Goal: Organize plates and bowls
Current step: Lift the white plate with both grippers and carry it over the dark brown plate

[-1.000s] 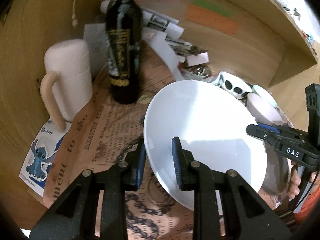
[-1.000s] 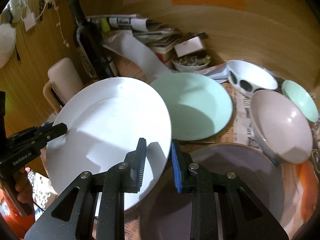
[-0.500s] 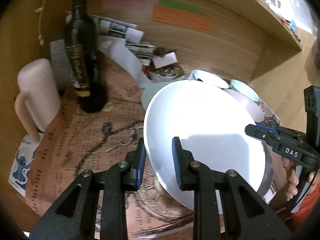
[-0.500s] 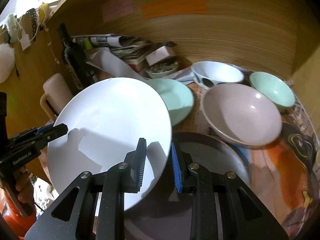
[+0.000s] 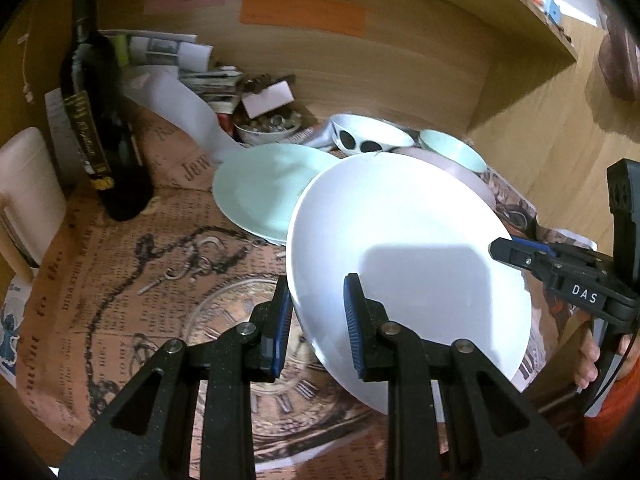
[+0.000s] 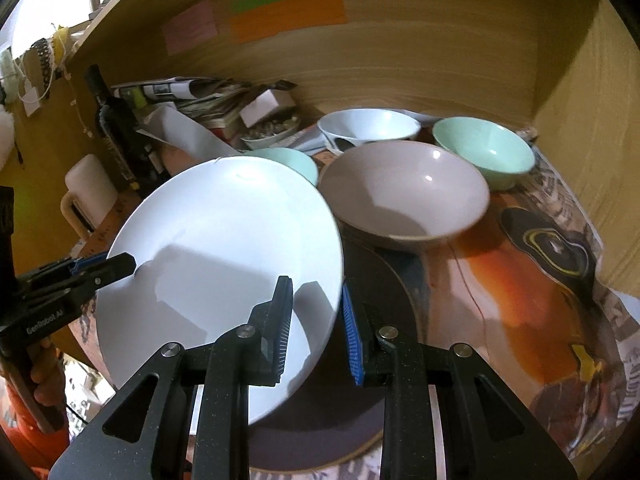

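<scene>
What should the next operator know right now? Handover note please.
Left gripper: shut on the white plate at its near-left rim.
Right gripper: shut on the same plate's opposite rim; plate is tilted, off the table, above the dark plate.
On the table: mint plate, pinkish bowl, mint bowl, white bowl.
Done: white plate lifted.
Left: set it down, probably on a plate; stack the bowls.

The big plate point(image 6: 224, 264) hangs tilted above the dark plate point(image 6: 384, 288) on the near table, with three bowls point(image 6: 404, 188) behind it at the right and a bottle point(image 5: 100, 128) far left.
</scene>
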A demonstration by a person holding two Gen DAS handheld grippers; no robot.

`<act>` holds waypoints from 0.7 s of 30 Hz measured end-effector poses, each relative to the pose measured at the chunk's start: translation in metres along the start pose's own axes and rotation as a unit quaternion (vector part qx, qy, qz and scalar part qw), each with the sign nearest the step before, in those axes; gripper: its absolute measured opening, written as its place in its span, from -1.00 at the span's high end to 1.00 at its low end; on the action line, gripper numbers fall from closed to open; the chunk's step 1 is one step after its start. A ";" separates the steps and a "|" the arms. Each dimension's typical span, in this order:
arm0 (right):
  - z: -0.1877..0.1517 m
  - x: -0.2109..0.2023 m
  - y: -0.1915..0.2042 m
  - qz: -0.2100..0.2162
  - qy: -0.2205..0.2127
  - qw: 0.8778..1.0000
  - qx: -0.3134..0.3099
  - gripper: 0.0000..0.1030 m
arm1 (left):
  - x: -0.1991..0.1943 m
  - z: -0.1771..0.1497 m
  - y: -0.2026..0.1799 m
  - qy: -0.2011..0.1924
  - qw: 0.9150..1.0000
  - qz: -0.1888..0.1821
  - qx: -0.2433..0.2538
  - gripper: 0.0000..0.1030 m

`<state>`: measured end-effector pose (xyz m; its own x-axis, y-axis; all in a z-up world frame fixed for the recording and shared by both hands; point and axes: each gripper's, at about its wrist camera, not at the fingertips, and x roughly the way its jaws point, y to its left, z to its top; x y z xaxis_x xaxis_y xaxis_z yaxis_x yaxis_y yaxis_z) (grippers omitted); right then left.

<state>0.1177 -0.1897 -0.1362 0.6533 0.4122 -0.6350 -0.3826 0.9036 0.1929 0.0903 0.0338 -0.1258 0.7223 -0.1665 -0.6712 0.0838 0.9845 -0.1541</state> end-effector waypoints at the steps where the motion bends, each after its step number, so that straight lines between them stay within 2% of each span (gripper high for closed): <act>1: -0.002 -0.001 -0.003 -0.001 0.001 1.000 0.002 0.57 | 0.001 -0.001 -0.002 0.002 1.000 -0.001 0.002 0.51; 21: -0.030 0.008 -0.031 -0.011 0.041 0.999 0.030 0.57 | 0.031 -0.024 -0.025 0.052 0.998 -0.006 0.024 0.51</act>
<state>0.1146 -0.2180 -0.1697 0.6045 0.3835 -0.6983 -0.3267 0.9188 0.2217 0.0942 0.0027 -0.1606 0.6456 -0.1812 -0.7418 0.1267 0.9834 -0.1300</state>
